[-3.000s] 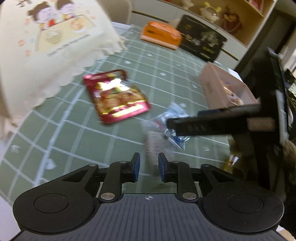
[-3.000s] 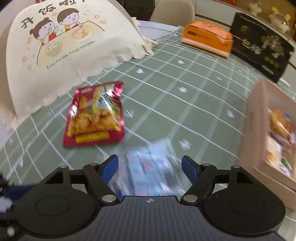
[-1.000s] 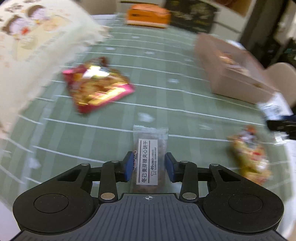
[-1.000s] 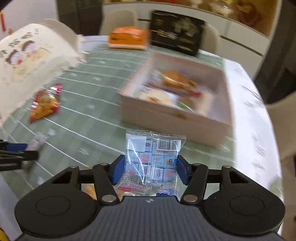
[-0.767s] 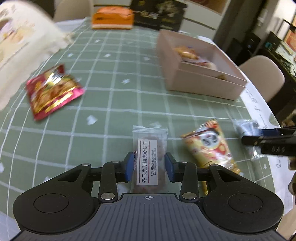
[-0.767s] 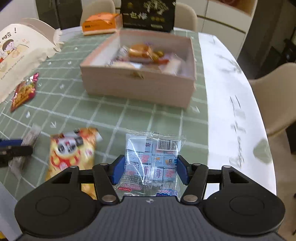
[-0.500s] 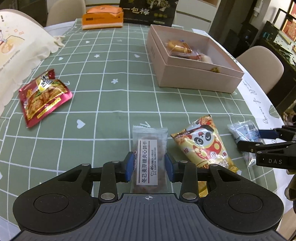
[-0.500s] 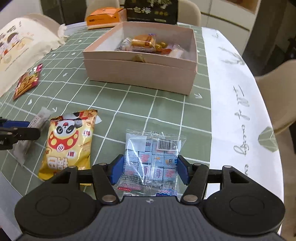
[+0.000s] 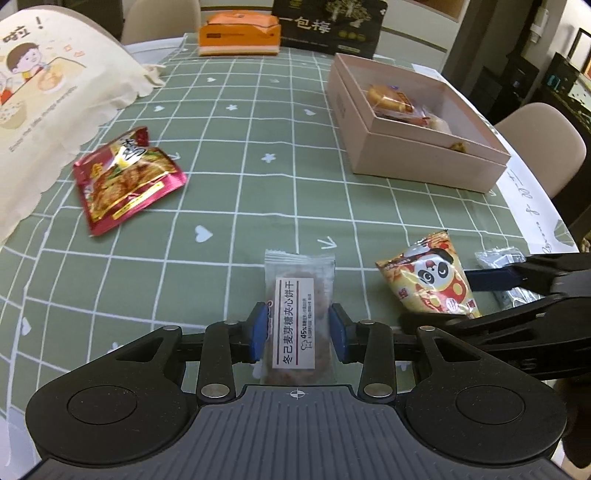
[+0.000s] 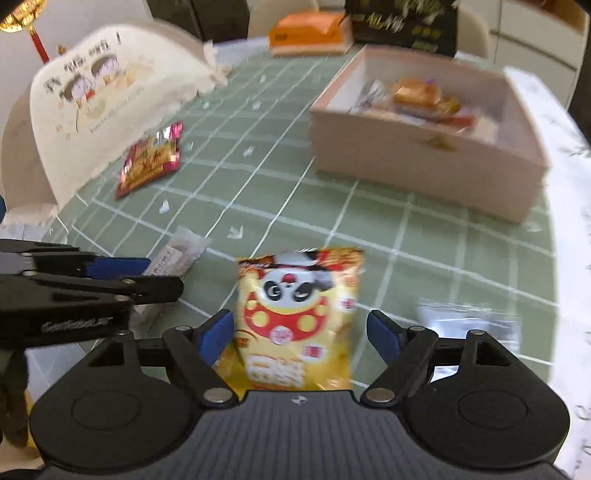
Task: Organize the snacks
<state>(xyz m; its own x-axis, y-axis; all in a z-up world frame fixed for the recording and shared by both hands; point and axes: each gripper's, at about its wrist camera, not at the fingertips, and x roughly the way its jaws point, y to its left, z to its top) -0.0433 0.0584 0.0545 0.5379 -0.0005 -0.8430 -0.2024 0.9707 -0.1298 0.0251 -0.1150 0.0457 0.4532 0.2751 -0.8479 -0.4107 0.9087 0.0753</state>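
Note:
My left gripper (image 9: 297,334) is shut on a clear biscuit packet (image 9: 297,314) with a white label, held above the green checked tablecloth (image 9: 258,192). My right gripper (image 10: 301,334) is open, its blue pads either side of a yellow panda snack bag (image 10: 297,314) that lies on the cloth; that bag also shows in the left wrist view (image 9: 430,278). The clear candy packet (image 10: 469,319) lies to the right of the right gripper, free of it. A pink open box (image 9: 413,122) holding snacks stands at the far right. A red snack bag (image 9: 123,179) lies at the left.
A cream food cover (image 9: 48,96) with a cartoon print stands at the left. An orange box (image 9: 238,33) and a black box (image 9: 328,26) sit at the table's far edge. A beige chair (image 9: 543,147) stands beyond the white table runner (image 9: 528,206) on the right.
My right gripper has opened and let go of the clear candy packet, then shifted left over the yellow panda bag. My left gripper still holds the biscuit packet.

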